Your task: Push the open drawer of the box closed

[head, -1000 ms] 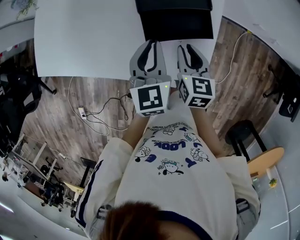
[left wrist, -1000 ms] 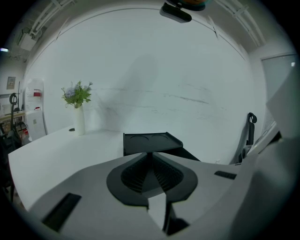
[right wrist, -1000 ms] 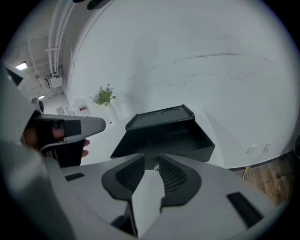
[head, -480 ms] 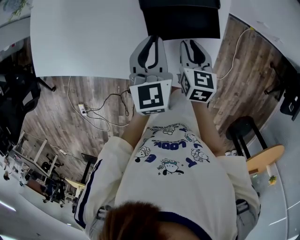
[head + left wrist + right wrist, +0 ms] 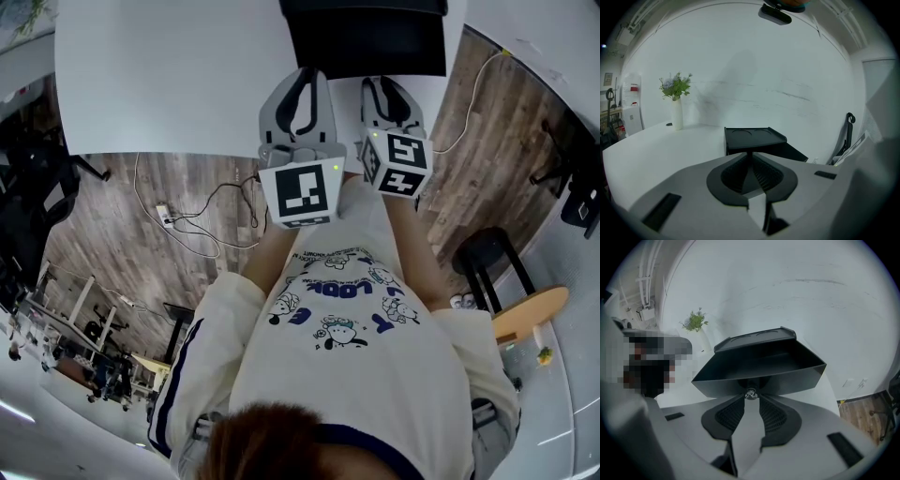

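Jaws of your right gripper stand slightly parted, holding nothing; your left gripper is clenched empty. The black drawer looks like light, rigid plastic: push squarely on its front beside the knob.

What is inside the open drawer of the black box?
Nothing shows inside the drawer: only its dark, bare floor and side walls. The front wall hides the floor just behind it, and the part under the box cannot be seen.
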